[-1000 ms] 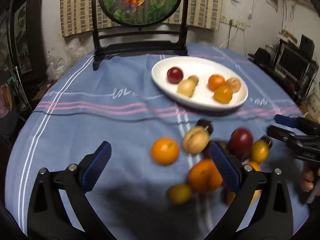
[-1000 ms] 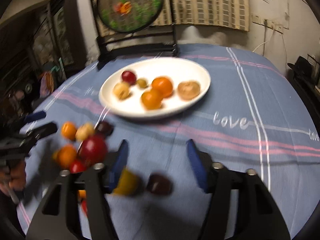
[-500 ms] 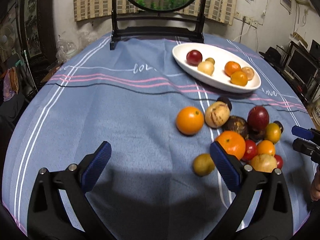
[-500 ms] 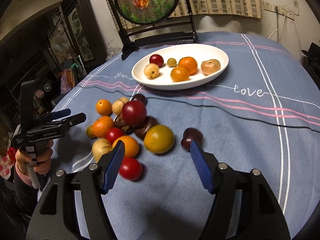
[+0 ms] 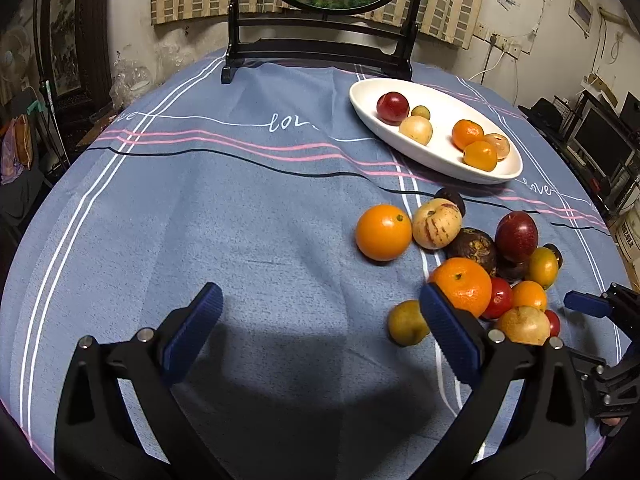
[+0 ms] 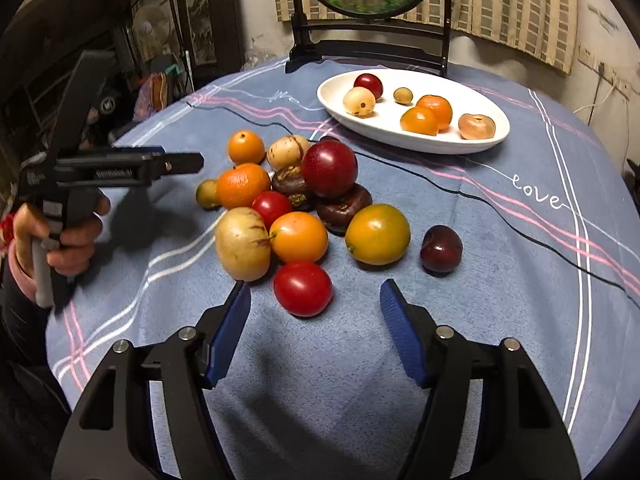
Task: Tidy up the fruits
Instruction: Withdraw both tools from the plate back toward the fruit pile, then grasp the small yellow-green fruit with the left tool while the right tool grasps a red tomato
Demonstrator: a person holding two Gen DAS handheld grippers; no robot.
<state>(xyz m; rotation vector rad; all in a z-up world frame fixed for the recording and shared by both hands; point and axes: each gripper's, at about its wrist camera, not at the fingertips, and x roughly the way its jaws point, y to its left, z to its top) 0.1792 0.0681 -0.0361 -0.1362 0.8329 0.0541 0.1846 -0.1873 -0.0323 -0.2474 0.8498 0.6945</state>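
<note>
A pile of loose fruit lies on the blue tablecloth. It includes a red tomato (image 6: 303, 288), a yellow-orange fruit (image 6: 377, 234), a dark plum (image 6: 441, 249), a striped pale melon (image 6: 242, 243) and a large orange (image 5: 383, 232). A white oval plate (image 6: 448, 142) further back holds several fruits. My right gripper (image 6: 315, 292) is closing, with the red tomato just ahead of its tips and the pads not touching it. My left gripper (image 5: 320, 296) stands open over bare cloth to the left of the pile, a small green-yellow fruit (image 5: 407, 323) beside its right finger.
A dark wooden stand with a round fish picture (image 5: 320, 46) sits at the table's far edge. A hand (image 6: 68, 236) holds the left gripper at the pile's left side. The right gripper's blue tip (image 5: 586, 305) shows at the pile's right. Dark furniture surrounds the round table.
The right gripper has moved in on the pile, so the red tomato now sits at its fingertips, and its jaws have narrowed slightly. The left gripper's view shifted early, then held steady.
</note>
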